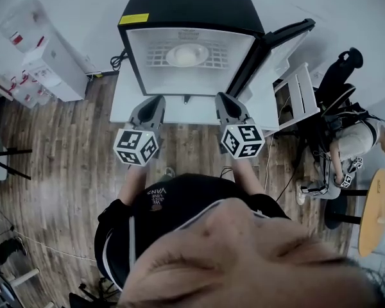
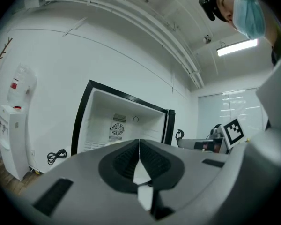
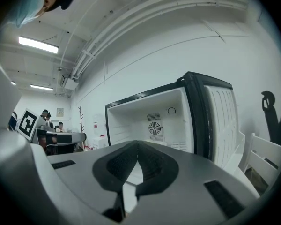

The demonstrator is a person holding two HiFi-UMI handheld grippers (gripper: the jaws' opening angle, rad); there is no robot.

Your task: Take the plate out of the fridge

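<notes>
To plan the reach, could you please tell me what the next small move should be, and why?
Probably open the fingers of the right gripper before reaching in. Both it and the left gripper are shut and empty, just short of the open fridge, while the plate lies inside, untouched.

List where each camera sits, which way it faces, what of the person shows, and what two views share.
Head view: on the head, facing steeply down at the black-framed white fridge holding round white plate; shows left claw, right claw, forearms.
Left gripper view: on the left claw, facing level into the fridge; shut jaws, head upper right.
Right gripper view: on the right claw, same aim; shut jaws, head upper left.
Shared: both gripper views show the fan grille.
</notes>
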